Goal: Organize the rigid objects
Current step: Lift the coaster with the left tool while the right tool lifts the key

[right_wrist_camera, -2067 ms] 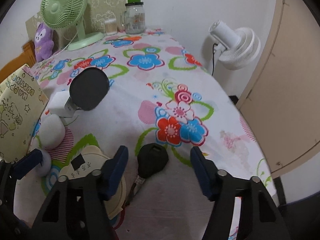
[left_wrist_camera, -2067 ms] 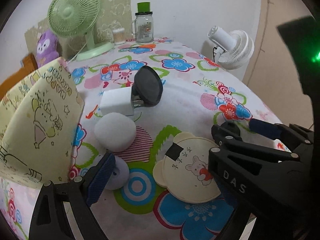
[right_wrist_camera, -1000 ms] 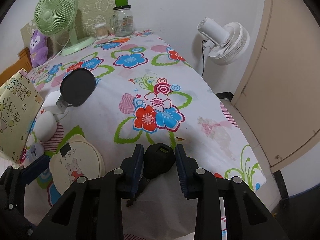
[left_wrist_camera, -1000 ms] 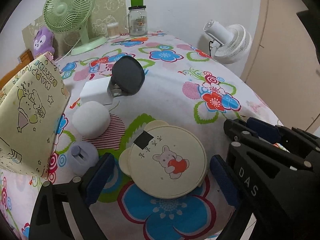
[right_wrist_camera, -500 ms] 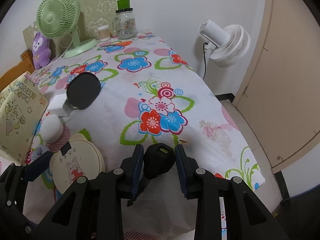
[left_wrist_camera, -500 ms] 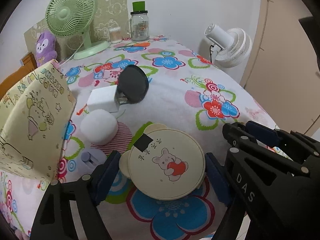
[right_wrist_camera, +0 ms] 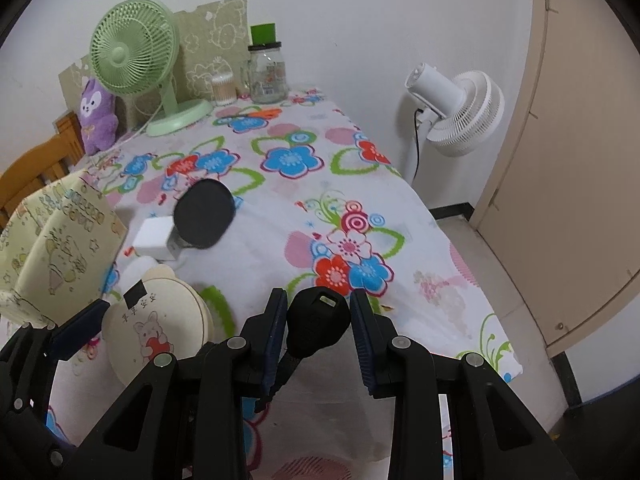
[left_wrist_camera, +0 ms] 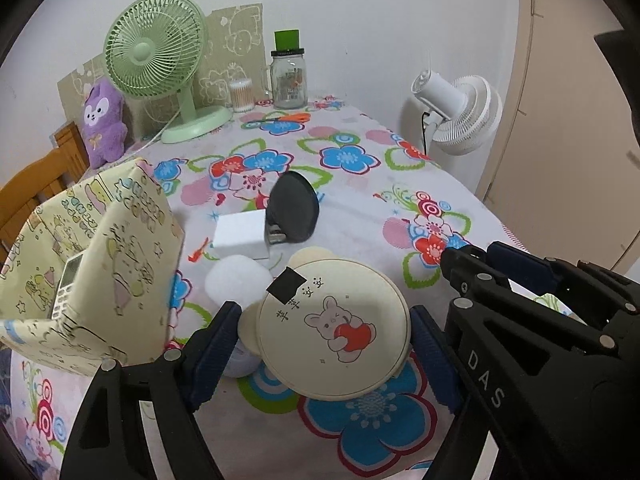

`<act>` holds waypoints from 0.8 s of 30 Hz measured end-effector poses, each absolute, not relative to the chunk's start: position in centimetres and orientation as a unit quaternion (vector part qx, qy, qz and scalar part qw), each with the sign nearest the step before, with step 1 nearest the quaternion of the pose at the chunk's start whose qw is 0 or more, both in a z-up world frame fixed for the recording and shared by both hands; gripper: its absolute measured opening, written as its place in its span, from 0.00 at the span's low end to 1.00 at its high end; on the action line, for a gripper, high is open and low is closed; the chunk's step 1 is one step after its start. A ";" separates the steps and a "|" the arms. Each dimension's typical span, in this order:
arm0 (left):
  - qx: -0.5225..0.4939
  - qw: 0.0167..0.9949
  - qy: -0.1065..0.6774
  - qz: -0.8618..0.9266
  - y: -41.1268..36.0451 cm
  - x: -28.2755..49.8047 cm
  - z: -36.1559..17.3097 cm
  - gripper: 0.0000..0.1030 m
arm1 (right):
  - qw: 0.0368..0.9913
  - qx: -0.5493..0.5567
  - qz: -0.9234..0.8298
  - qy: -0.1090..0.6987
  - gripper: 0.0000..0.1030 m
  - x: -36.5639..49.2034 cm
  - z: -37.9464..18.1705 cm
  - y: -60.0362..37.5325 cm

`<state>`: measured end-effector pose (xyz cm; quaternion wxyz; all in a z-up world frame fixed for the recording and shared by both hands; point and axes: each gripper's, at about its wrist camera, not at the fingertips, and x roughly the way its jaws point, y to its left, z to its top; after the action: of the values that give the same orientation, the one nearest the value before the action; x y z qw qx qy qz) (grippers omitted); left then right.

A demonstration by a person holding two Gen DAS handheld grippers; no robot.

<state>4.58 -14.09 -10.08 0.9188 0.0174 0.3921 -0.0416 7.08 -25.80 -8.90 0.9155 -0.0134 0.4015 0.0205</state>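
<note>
A cream round case with a bunny picture [left_wrist_camera: 334,328] hangs tilted just above the flowered tablecloth [left_wrist_camera: 360,208], and my left gripper [left_wrist_camera: 324,348] is shut on its two sides. The case also shows in the right wrist view [right_wrist_camera: 156,332], low on the left. My right gripper [right_wrist_camera: 319,332] is shut on a black car key [right_wrist_camera: 318,318], whose key ring dangles below the pads. Both grippers are side by side at the near edge of the table. A small lavender object [left_wrist_camera: 240,364] lies half hidden under the case.
A yellow cartoon-print fabric box [left_wrist_camera: 100,260] holding a white calculator [left_wrist_camera: 70,280] stands at the left. A white charger block [left_wrist_camera: 240,236], a black disc [left_wrist_camera: 294,212] and a white puff [left_wrist_camera: 236,280] lie mid-table. Green fan [left_wrist_camera: 156,56], jar [left_wrist_camera: 288,80] and purple plush [left_wrist_camera: 104,120] stand at the back. A white floor fan [left_wrist_camera: 460,116] is off the right edge.
The left jaws have shut on the cream case and lifted it off the cloth. The right gripper, earlier open around the key, has shut on it and risen with it.
</note>
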 end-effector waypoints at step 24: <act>0.006 0.925 0.378 -0.041 -11.4 4.7 -5.2 0.82 | 0.924 -0.028 0.055 0.377 0.34 7.2 -3.4 -22.3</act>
<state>4.67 -11.37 -5.25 0.9249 0.0061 0.3778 -0.0413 7.20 -22.29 -3.35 0.9241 -0.0282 0.3770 0.0554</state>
